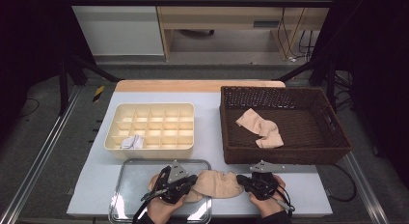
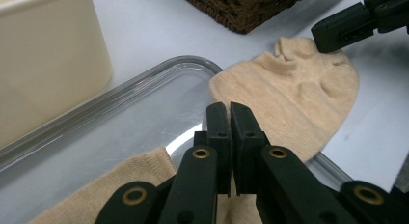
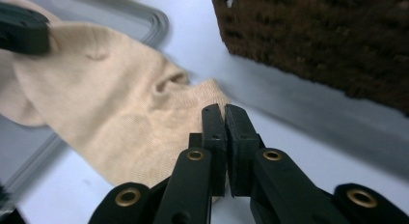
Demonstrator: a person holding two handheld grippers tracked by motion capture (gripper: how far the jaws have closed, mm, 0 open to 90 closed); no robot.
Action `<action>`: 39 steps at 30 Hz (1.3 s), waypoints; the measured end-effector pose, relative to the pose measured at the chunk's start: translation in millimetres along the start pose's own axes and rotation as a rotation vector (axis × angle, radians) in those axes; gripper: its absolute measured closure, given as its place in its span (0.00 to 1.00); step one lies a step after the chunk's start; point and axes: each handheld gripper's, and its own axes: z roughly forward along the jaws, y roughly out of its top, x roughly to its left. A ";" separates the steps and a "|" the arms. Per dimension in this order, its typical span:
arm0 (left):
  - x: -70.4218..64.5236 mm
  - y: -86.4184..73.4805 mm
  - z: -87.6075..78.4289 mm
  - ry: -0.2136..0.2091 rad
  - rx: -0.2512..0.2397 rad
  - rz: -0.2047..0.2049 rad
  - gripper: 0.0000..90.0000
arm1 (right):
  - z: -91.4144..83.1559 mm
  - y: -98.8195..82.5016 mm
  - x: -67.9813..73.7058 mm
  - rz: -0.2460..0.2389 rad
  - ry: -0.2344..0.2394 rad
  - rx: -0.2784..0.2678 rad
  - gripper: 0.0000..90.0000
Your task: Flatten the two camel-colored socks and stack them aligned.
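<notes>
Since we held it: both tools, left point(image 1: 187, 184) and right point(image 1: 245, 181), were clenched on 1 beige sock point(image 1: 217, 183).
Risk: uneven pull could slip it.

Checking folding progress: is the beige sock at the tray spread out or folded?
Spread out: the beige sock lies flat, half over the tray rim.

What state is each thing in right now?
Left gripper: shut, pinching the beige sock.
Right gripper: shut on the sock's other end.
Beige sock: flat, half on the metal tray.
Divided organizer: one white bundle inside.
Wicker basket: holds one beige sock, crumpled.
</notes>
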 end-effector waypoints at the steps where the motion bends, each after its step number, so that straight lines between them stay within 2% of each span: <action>1: 0.3 0.4 -1.7 -0.010 -0.005 -0.005 0.97 | -3.7 2.1 0.9 0.001 0.006 -0.014 0.99; 5: 0.4 1.9 -7.4 -0.029 -0.022 -0.011 0.97 | -18.1 10.2 4.9 -0.010 0.015 -0.069 0.99; 6: 1.1 3.0 -13.4 -0.043 -0.041 -0.011 0.97 | -22.2 12.7 6.2 -0.009 0.019 -0.084 0.99; 9: 4.0 2.7 -20.5 -0.042 -0.056 -0.017 0.97 | -28.2 17.4 9.3 -0.012 0.029 -0.116 0.99; 19: 17.5 0.0 -42.9 -0.033 -0.105 -0.037 0.97 | -31.3 29.0 24.1 -0.040 0.061 -0.156 0.99; 26: 35.6 -6.3 -62.7 -0.006 -0.127 -0.066 0.97 | -21.4 38.2 39.8 -0.059 0.096 -0.162 0.99; 29: 46.4 -12.5 -71.3 0.013 -0.125 -0.077 0.97 | -10.9 43.0 51.3 -0.076 0.123 -0.156 0.99; 39: 65.5 -33.3 -84.2 0.046 -0.099 -0.099 0.97 | 10.8 48.3 74.5 -0.103 0.168 -0.126 0.99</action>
